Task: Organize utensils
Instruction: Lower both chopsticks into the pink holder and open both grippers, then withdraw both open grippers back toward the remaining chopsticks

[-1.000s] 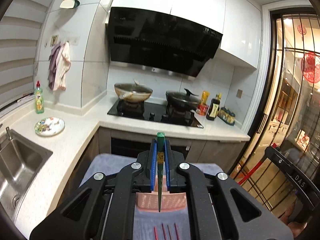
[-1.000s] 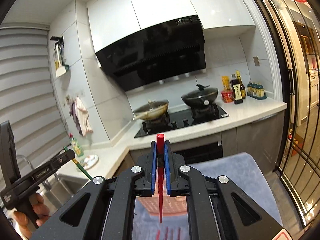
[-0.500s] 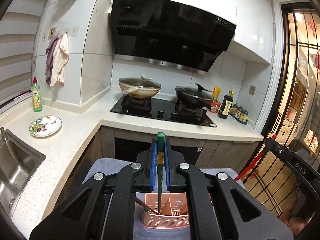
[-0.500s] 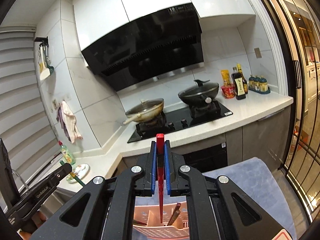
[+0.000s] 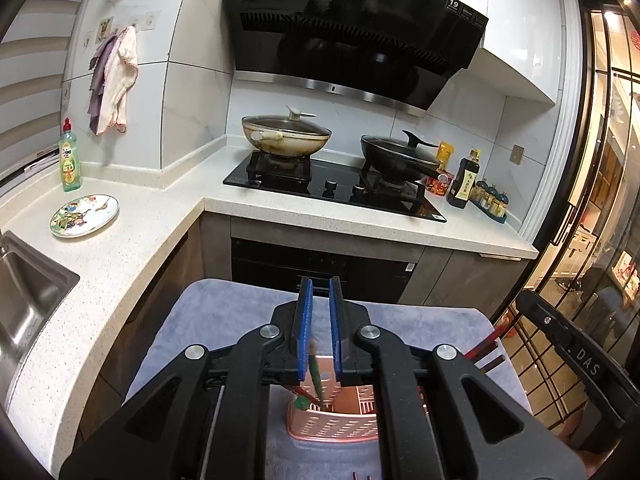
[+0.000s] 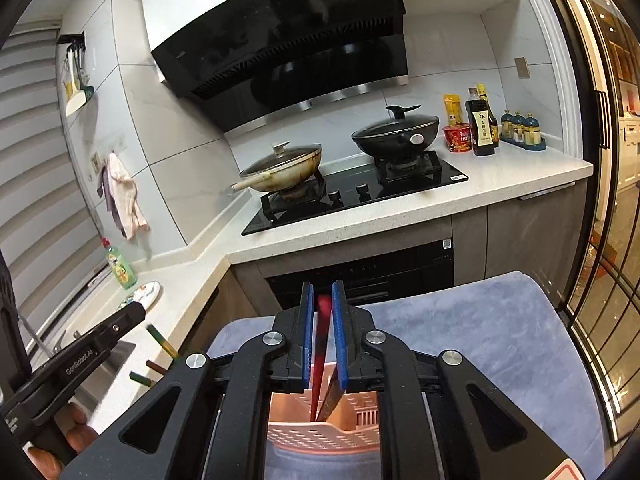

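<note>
Above the pink utensil basket [image 5: 334, 420] on the blue mat, both grippers are seen parted, the left gripper [image 5: 319, 312] over a released green chopstick [image 5: 316, 376] and the right gripper [image 6: 321, 308] around a loose red chopstick [image 6: 320, 364], both sticks nearly upright, tips down inside the basket.

The black gripper bodies are hiding most of the pink basket [image 5: 336, 424]. The red chopstick [image 6: 322, 344] is blurring between the right jaws. The sink [image 5: 28, 300] is running off the left edge.
</note>
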The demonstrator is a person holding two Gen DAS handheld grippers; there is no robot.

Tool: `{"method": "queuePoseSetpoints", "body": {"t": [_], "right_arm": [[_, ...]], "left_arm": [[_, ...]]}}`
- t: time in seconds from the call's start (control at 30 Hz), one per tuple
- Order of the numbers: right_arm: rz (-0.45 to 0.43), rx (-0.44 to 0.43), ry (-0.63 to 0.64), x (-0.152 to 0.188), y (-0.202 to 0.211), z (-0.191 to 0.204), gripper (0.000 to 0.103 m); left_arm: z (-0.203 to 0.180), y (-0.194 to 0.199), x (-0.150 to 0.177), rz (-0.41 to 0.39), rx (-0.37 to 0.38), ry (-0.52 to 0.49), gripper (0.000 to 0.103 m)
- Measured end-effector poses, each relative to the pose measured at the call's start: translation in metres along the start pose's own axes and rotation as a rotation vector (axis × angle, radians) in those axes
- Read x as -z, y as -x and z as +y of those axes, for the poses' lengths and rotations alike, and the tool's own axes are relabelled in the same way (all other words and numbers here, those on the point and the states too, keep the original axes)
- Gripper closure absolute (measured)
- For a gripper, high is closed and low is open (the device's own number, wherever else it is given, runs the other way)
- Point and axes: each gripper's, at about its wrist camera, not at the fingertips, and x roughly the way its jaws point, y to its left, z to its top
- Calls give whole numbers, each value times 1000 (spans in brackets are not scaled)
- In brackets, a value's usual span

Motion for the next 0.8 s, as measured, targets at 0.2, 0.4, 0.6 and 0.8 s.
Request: {"method": "queuePoseSetpoints", "body": {"t": [0.2, 0.4, 0.6, 0.8], "right_arm": [[-15, -14, -2, 0, 19, 2, 89], [-28, -27, 19, 13, 54, 4, 81], [14, -17, 43, 50, 86, 2, 81], [94, -13, 56, 99, 113, -3, 81]], "left_arm": [[3, 13, 6, 2, -7, 10, 84], [5, 39, 20, 2, -12, -4, 80], [11, 65, 47, 30, -27, -9, 80], [14, 88, 84, 67, -63, -49, 80]]}}
